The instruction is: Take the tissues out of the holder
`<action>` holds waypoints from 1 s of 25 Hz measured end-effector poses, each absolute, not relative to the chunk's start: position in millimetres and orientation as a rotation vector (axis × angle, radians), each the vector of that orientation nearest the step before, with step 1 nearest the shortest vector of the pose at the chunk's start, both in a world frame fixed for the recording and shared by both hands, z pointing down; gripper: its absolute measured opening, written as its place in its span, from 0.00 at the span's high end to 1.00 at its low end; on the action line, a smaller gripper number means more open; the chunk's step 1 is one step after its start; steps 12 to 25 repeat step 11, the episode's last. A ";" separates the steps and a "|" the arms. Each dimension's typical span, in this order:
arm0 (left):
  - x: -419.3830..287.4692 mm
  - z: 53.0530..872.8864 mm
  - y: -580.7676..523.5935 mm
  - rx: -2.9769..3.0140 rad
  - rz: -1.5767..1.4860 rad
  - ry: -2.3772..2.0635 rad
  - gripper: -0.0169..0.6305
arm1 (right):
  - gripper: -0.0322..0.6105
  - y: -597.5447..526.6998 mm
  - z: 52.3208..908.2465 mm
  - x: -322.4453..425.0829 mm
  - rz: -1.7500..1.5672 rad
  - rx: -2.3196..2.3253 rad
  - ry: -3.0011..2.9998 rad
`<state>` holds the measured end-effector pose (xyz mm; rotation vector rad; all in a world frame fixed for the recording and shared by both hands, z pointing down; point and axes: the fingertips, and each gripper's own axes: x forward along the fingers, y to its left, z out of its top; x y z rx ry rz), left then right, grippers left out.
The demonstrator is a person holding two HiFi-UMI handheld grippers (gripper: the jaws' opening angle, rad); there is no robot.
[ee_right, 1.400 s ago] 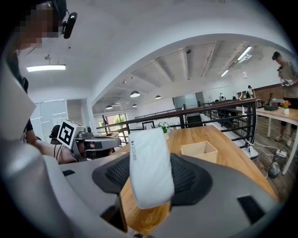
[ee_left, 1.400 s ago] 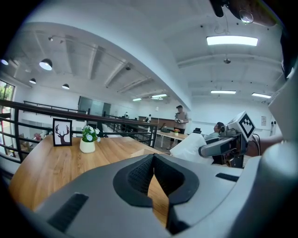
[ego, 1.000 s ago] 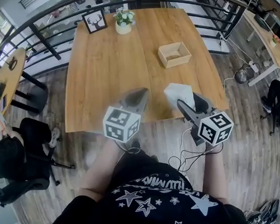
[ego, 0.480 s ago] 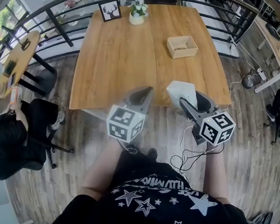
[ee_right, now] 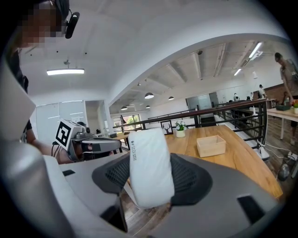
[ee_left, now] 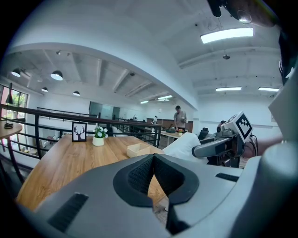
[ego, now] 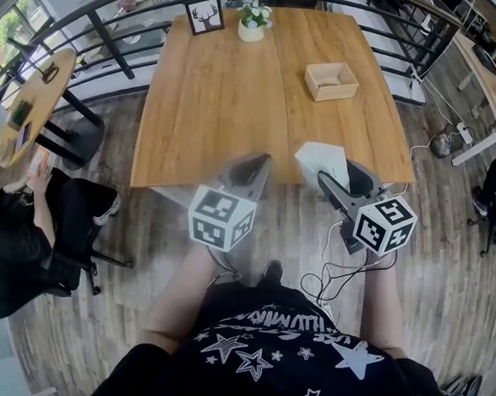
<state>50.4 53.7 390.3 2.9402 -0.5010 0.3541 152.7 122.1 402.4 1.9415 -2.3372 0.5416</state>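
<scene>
A white tissue pack [ego: 318,162] [ee_right: 148,165] stands upright between the pads of my right gripper [ego: 332,175] [ee_right: 149,173], which is shut on it. The pack is held in the air over the near edge of the wooden table [ego: 216,102]. The wooden holder [ego: 332,93] [ee_right: 211,146] is an open box at the table's right side, well beyond the pack; I cannot see its contents. My left gripper [ego: 248,167] [ee_left: 153,161] hovers beside the right one, its jaw tips touching, with nothing in it. In the left gripper view the pack [ee_left: 184,146] shows at the right.
A framed deer picture [ego: 206,15] and a small potted plant [ego: 254,19] stand at the table's far edge. A black railing [ego: 110,37] runs behind. A person in black [ego: 18,243] sits at the left near a round table [ego: 34,102]. Cables [ego: 338,273] lie on the floor.
The head view has shifted, so the table and holder sit a little further right and up. Both grippers stay nearly in place, the right one still shut on the pack.
</scene>
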 end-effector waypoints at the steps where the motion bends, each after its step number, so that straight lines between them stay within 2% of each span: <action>1: 45.1 389.2 53.9 2.940 0.353 -0.497 0.95 | 0.54 121.0 400.5 147.9 0.539 1.943 -2.333; 11: -36.0 375.8 50.8 2.960 0.318 -0.441 0.95 | 0.54 114.5 384.6 64.7 0.509 1.978 -2.306; 25: -36.0 375.8 50.8 2.960 0.318 -0.441 0.95 | 0.54 114.5 384.6 64.7 0.509 1.978 -2.306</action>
